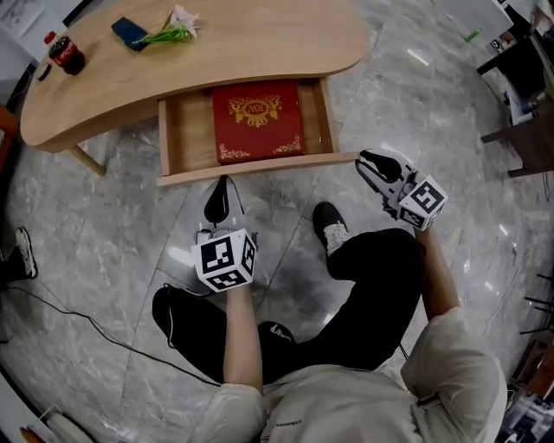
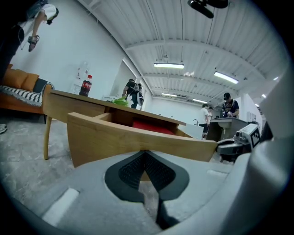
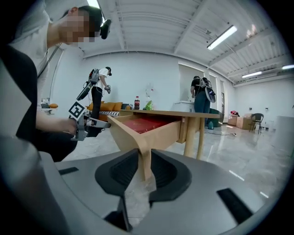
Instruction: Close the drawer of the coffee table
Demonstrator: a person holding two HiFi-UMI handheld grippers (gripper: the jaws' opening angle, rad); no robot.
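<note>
The wooden coffee table has its drawer pulled out, with a red box lying inside. The drawer front faces me. My left gripper is shut, its tips against the middle of the drawer front; in the left gripper view the pads meet at the gripper's tip right at the board's lower edge. My right gripper is at the front's right end. In the right gripper view the corner of the drawer front sits between the pads of the gripper, which close on it.
On the tabletop stand a cola bottle, a dark phone and a flower sprig. My legs and a black shoe are on the marble floor behind the grippers. A cable runs at left. Other people stand far off.
</note>
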